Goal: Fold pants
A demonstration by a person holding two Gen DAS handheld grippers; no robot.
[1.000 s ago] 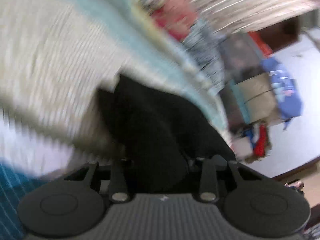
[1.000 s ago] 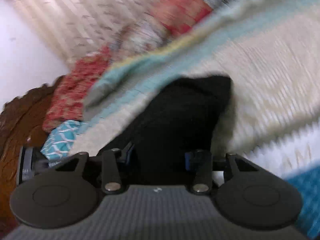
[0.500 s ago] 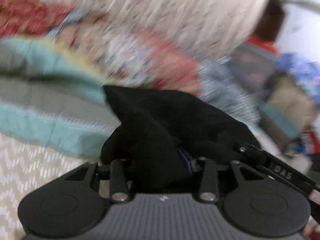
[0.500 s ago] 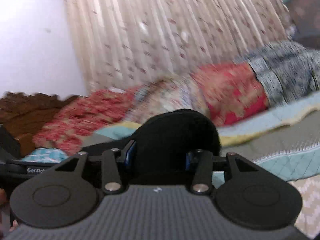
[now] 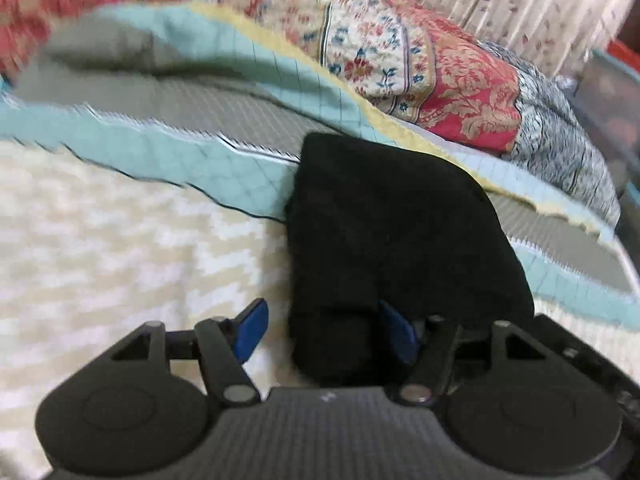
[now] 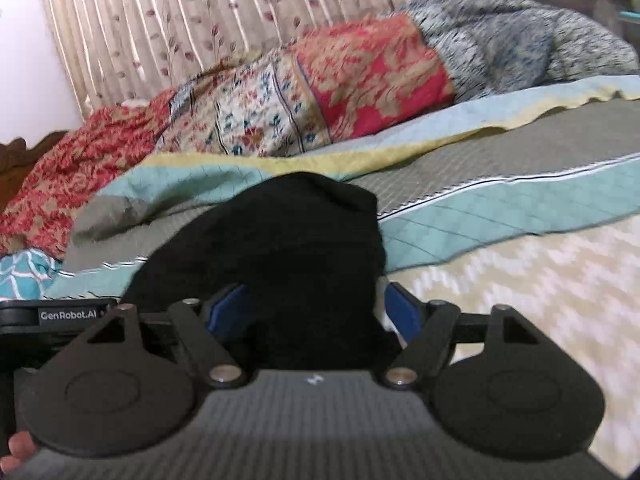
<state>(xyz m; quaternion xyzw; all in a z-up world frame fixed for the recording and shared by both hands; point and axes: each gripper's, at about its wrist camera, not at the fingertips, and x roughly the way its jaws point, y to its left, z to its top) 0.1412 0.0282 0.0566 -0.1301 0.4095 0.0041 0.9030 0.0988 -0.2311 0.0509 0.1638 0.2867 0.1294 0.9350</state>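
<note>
The black pants (image 5: pixel 392 232) lie as a folded bundle on the quilted bedspread (image 5: pixel 120 240). My left gripper (image 5: pixel 326 330) is open; the bundle's near end lies between its blue pads, with a gap beside the left pad (image 5: pixel 252 330). In the right wrist view the pants (image 6: pixel 288 248) fill the space between the spread blue pads of my right gripper (image 6: pixel 314 316), which is also open. The left gripper's body (image 6: pixel 60 316) sits just to the left of it, beside the bundle.
A rolled floral red and cream quilt (image 6: pixel 304 100) and a grey patterned blanket (image 6: pixel 520 44) lie along the far side of the bed under a pleated curtain (image 6: pixel 200 12). A dark wooden headboard (image 6: pixel 16 160) is at far left. A storage box (image 5: pixel 612 100) stands at right.
Both grippers carried the pants bundle up and forward, then lowered it onto the bedspread. Both have opened; they were clamped on the cloth before.
</note>
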